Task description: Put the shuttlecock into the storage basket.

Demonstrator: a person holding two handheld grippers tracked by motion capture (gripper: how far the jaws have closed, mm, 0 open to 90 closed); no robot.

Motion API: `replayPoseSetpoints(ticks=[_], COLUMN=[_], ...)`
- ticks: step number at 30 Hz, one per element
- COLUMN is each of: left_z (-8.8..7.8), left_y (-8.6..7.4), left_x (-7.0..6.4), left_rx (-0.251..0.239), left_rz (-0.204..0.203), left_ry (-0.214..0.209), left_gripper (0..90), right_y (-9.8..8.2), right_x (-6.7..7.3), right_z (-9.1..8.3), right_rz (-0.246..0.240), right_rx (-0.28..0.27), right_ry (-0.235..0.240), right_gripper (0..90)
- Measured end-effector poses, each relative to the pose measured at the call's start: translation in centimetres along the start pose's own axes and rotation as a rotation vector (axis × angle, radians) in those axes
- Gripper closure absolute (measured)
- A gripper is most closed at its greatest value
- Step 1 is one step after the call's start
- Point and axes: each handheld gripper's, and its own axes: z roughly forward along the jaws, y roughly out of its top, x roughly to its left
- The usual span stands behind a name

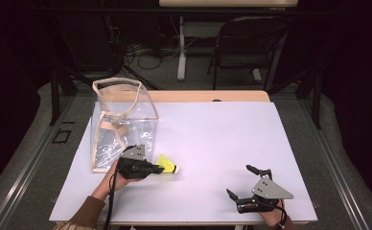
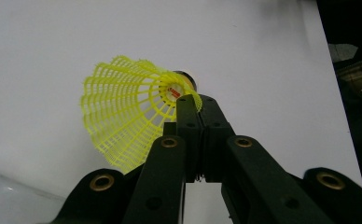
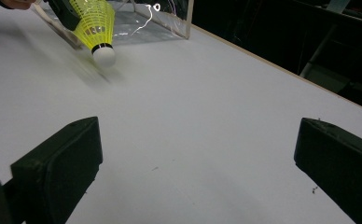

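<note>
A yellow shuttlecock (image 1: 167,166) with a white cork tip sits low over the white table (image 1: 213,139), right of a clear bag. My left gripper (image 1: 159,168) is shut on the rim of its mesh skirt. In the left gripper view the two black jaws meet on the skirt's edge of the shuttlecock (image 2: 123,112), at my left gripper (image 2: 194,100). The right gripper view has the shuttlecock (image 3: 96,28) at top left, cork pointing down toward the table. My right gripper (image 1: 239,182) rests near the front right edge, jaws wide apart with nothing between them (image 3: 198,149).
A clear plastic bag (image 1: 122,120) with beige trim stands open at the table's left rear. A wooden strip (image 1: 208,96) runs along the far edge. Beyond the table are a dark chair (image 1: 246,43), cables and a table leg.
</note>
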Motion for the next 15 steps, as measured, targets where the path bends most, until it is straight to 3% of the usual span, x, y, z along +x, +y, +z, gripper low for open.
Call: replayPoseSetpoints(ticks=[15], left_z=[-0.07], left_y=[0.49], left_x=[-0.87], left_rx=[-0.021], left_rz=[0.012], left_ry=[0.08], left_gripper=[88.8], right_y=[-0.01], right_x=[-0.02], right_z=[0.04], right_rz=[0.001], right_rx=[0.004], right_ry=[-0.004], right_gripper=[0.5])
